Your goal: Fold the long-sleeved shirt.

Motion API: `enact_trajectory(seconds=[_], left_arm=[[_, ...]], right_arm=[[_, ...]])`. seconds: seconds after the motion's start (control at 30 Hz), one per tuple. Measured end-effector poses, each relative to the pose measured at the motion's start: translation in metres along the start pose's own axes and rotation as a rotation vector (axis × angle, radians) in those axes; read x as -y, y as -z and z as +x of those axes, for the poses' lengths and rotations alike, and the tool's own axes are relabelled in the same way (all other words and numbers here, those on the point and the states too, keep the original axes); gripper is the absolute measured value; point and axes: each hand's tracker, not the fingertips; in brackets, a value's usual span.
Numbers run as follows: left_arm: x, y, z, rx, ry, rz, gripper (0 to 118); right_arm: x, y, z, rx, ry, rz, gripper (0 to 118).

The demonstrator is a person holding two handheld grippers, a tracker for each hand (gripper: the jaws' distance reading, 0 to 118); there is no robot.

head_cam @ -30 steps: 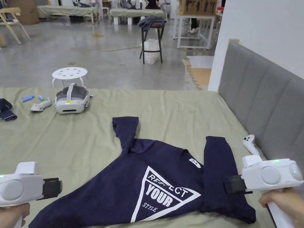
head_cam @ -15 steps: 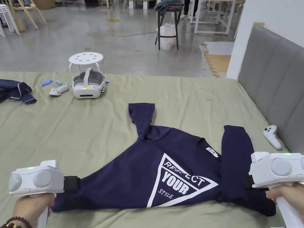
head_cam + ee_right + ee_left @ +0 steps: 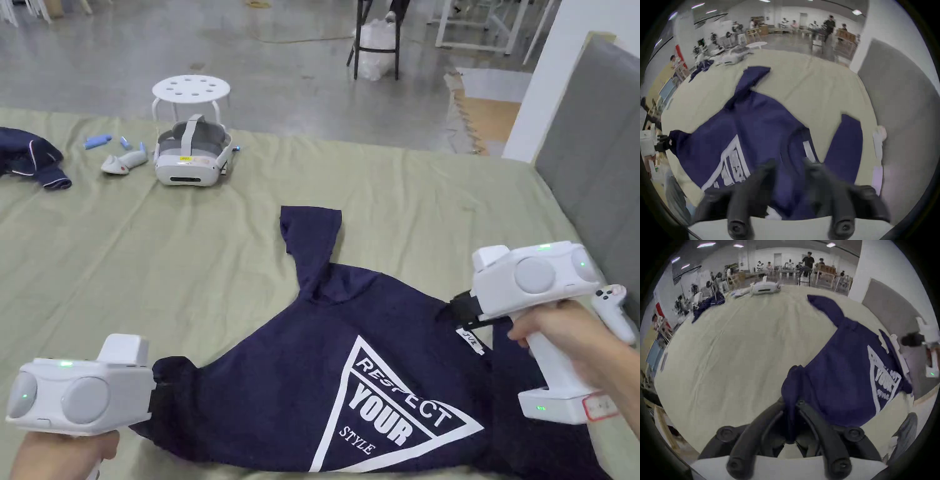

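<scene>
While both tools [image 3: 156, 394] [image 3: 459, 309] gripped its cloth, the navy shirt [image 3: 300, 381] on the bed [image 3: 156, 262] read "RESPECT YOUR STYLE".

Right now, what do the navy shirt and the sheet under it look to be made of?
The navy shirt looks like soft matte knit, probably cotton jersey: it bunches limply where the left gripper pinches it. Its white print looks flat and opaque. The olive sheet looks like thin woven cloth with fine creases.
</scene>
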Motion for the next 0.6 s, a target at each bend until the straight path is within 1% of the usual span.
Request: enact_trajectory(seconds=[0.03,0.07,0.1,0.13,0.27,0.33,0.4,0.47,0.5,0.53,0.57,0.6], left_arm=[[-0.001,-0.001,0.0,0.004,0.0,-0.001,9],[0.001,-0.003,0.002,0.006,0.0,-0.001,9],[0.005,-0.004,0.003,0.013,-0.004,0.0,9],[0.0,0.011,-0.011,0.037,-0.034,-0.026,9],[0.003,0.016,-0.022,0.04,-0.084,-0.027,9],[0.004,0.015,-0.029,0.041,-0.126,-0.02,9],[0.006,0.015,-0.031,0.041,-0.136,-0.021,9],[0.005,0.014,-0.032,0.042,-0.141,-0.029,9],[0.004,0.014,-0.032,0.038,-0.141,-0.029,9],[0.006,0.012,-0.029,0.03,-0.137,-0.023,9],[0.004,0.012,-0.029,0.025,-0.127,-0.021,9],[0.001,0.013,-0.027,-0.007,-0.101,-0.02,9]], right_arm=[[-0.025,0.017,-0.003,-0.022,-0.042,-0.007,67],[-0.045,0.034,-0.01,-0.032,-0.079,-0.015,78],[-0.068,0.055,-0.016,-0.057,-0.123,-0.019,82],[-0.086,0.075,-0.021,-0.073,-0.165,-0.029,82],[-0.128,0.141,-0.055,-0.077,-0.289,-0.134,82],[-0.135,0.171,-0.065,-0.115,-0.328,-0.15,83],[-0.136,0.195,-0.075,-0.126,-0.341,-0.183,83],[-0.13,0.214,-0.079,-0.082,-0.354,-0.268,81],[-0.126,0.215,-0.08,-0.094,-0.313,-0.282,81],[-0.132,0.207,-0.077,-0.087,-0.223,-0.287,69],[-0.133,0.2,-0.075,-0.106,-0.137,-0.332,49],[-0.131,0.194,-0.073,-0.152,-0.119,-0.333,20]])
